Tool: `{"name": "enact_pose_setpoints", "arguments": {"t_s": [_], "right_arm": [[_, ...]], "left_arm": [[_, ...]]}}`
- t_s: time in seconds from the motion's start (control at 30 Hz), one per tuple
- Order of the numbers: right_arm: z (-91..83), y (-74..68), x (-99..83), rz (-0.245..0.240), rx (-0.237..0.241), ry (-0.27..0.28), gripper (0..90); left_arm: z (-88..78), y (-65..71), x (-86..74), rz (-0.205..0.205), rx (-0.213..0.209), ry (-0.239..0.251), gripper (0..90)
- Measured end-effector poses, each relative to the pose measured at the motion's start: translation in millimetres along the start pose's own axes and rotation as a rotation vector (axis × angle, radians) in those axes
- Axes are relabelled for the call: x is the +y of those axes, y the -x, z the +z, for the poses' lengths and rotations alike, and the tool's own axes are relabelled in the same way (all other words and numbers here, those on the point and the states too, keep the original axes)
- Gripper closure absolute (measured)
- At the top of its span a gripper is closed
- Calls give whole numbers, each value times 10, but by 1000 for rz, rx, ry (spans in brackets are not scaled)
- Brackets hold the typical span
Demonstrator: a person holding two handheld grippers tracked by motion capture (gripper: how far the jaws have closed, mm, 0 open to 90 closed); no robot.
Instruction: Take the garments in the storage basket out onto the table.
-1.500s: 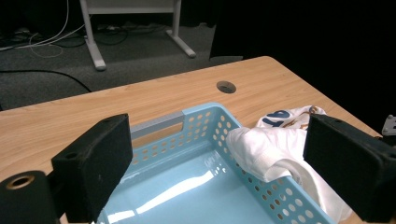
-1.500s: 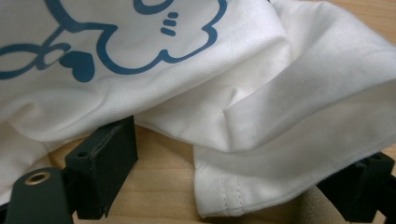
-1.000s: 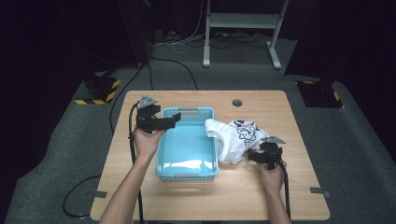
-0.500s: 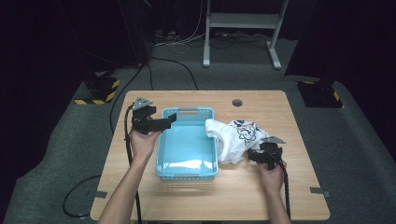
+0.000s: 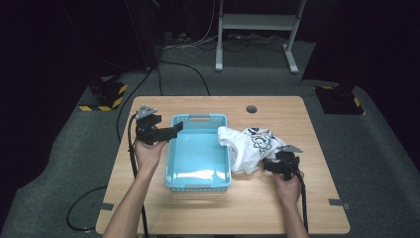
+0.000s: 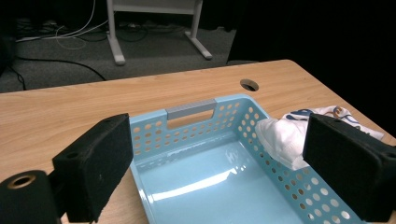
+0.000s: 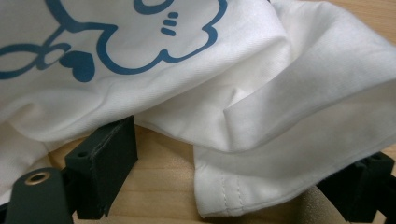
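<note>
Your left gripper [image 5: 174, 130] sits over the far-left corner of the blue basket [image 5: 199, 184], fingers spread wide. In the left gripper view [image 6: 217, 168] you can see one finger outside the left wall and the other over the right rim, nothing between them but the bare basket floor.

Your right gripper [image 5: 267, 166] is down low on the counter [image 5: 277, 213] at the near-right edge of the white shirt [image 5: 252, 146]. In the right gripper view [image 7: 233, 186] the fingers are spread, with the shirt's stitched hem [image 7: 233, 196] lying loose between them on the wood. Not pinched as far as I can see.

The shirt is a crumpled heap just right of the basket, and its left end drapes over the basket's right rim. The blue cartoon print [image 7: 130, 42] faces up. The heap runs roughly left to right, from the basket wall toward the right side of the counter.

Room-wise, the near strip of counter in front of the basket is open, and so is the far edge by the cable hole [image 5: 251, 109]. The basket runs long axis front to back, grey handle [image 6: 191, 109] at the far end. Its perforated right wall stands between the shirt and the basket floor.
</note>
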State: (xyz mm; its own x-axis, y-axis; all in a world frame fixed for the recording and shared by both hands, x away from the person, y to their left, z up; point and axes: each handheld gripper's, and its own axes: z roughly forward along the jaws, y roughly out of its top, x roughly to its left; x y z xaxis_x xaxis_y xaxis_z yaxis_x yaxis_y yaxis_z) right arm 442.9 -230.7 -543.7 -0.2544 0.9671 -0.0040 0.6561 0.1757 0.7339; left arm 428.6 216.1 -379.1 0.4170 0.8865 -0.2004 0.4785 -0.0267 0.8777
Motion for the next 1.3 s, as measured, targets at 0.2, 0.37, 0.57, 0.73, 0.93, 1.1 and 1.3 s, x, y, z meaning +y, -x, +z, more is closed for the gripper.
{"name": "enact_pose_setpoints", "arguments": {"t_s": [0.2, 0.37, 0.57, 0.73, 0.93, 1.1, 1.3], "right_arm": [[0, 0, 0, 0, 0, 0, 129], [0, 0, 0, 0, 0, 0, 129], [0, 0, 0, 0, 0, 0, 129], [0, 0, 0, 0, 0, 0, 129], [0, 0, 0, -1, 0, 0, 129], [0, 0, 0, 0, 0, 0, 128], [0, 0, -1, 0, 0, 0, 129]], "left_arm": [[-21, -38, -31, -11, 7, 0, 89], [-35, -61, -58, -12, 17, -1, 89], [-60, -100, -89, -23, 25, 1, 89], [-74, -127, -117, -29, 33, 0, 90], [-77, -171, -180, -49, 44, -4, 90], [-71, -195, -240, -52, 54, -12, 91], [-64, -232, -301, -59, 67, -21, 92]]}}
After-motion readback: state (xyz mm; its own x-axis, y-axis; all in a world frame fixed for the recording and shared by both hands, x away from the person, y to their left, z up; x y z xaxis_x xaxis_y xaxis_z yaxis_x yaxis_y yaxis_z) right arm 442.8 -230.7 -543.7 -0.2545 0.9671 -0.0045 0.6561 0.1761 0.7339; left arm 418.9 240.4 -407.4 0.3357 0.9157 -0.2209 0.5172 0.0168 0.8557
